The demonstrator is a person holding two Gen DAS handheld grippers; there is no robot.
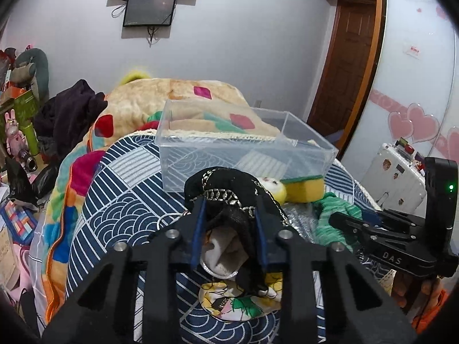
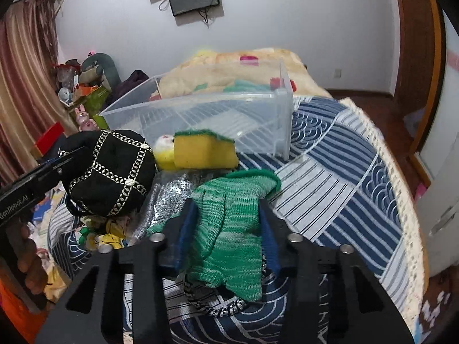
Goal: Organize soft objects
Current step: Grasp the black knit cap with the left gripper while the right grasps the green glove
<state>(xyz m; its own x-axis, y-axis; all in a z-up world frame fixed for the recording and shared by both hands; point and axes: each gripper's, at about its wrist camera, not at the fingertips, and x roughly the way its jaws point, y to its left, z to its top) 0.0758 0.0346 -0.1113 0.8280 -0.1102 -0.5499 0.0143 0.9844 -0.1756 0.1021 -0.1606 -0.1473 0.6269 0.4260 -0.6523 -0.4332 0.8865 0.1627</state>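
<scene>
My left gripper (image 1: 229, 205) is shut on a black hat with silver trim (image 1: 226, 192) and holds it above the bed; the hat also shows in the right wrist view (image 2: 109, 172). My right gripper (image 2: 229, 209) is shut on a green knitted glove (image 2: 229, 229), which also shows in the left wrist view (image 1: 335, 215). A clear plastic box (image 1: 243, 146) stands on the bed behind them, also in the right wrist view (image 2: 206, 120). A yellow sponge with a green top (image 2: 205, 150) and a small yellow-white plush (image 2: 165, 152) lie in front of the box.
A white sock (image 1: 223, 261) and a printed cloth (image 1: 238, 304) lie under the hat. A silver sequin cloth (image 2: 169, 197) lies beside the glove. A patterned blanket (image 1: 183, 94) is heaped behind the box. Clutter (image 1: 20, 120) fills the left side. A white suitcase (image 1: 393, 172) stands right.
</scene>
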